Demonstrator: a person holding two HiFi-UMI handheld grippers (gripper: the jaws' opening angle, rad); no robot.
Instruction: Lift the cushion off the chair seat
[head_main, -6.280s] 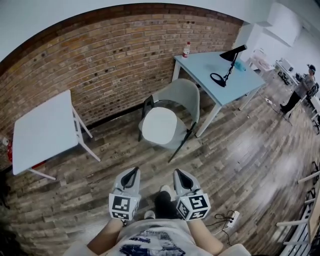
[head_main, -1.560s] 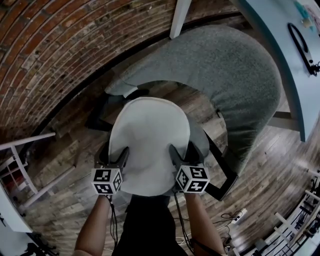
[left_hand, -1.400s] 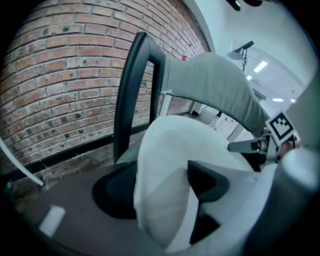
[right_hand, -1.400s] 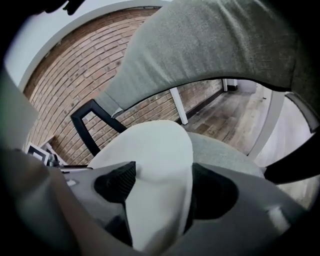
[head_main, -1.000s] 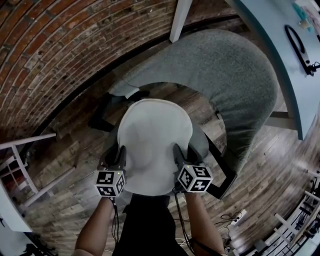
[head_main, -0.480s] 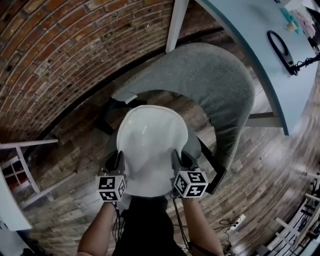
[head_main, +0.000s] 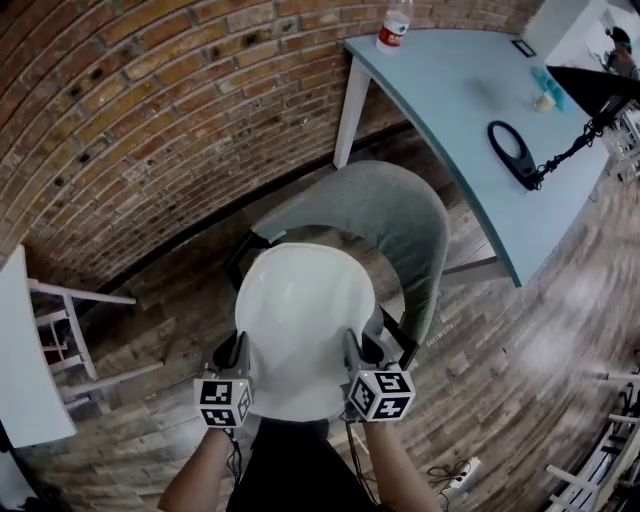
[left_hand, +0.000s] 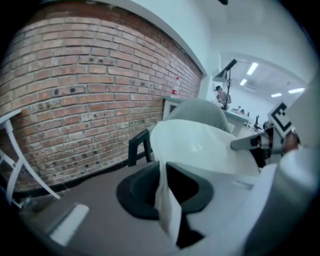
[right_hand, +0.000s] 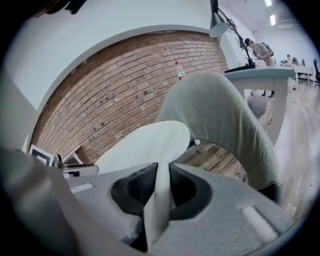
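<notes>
Cushion (head_main: 305, 315) gripped at both sides, held over the chair (head_main: 400, 215).

Left gripper (head_main: 237, 347) is clenched on the white cushion's left rim, with a fold of the rim squeezed between its jaws. Right gripper (head_main: 355, 347) is clamped the same way on the right rim. The cushion spreads out ahead of and between the two grippers. The grey chair back curves just beyond its far edge, and the seat is hidden beneath it. A blue table (head_main: 450, 90) stands past the chair, off to the right gripper's side.

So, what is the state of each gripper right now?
Left gripper: closed on the cushion edge.
Right gripper: closed on the cushion too.
</notes>
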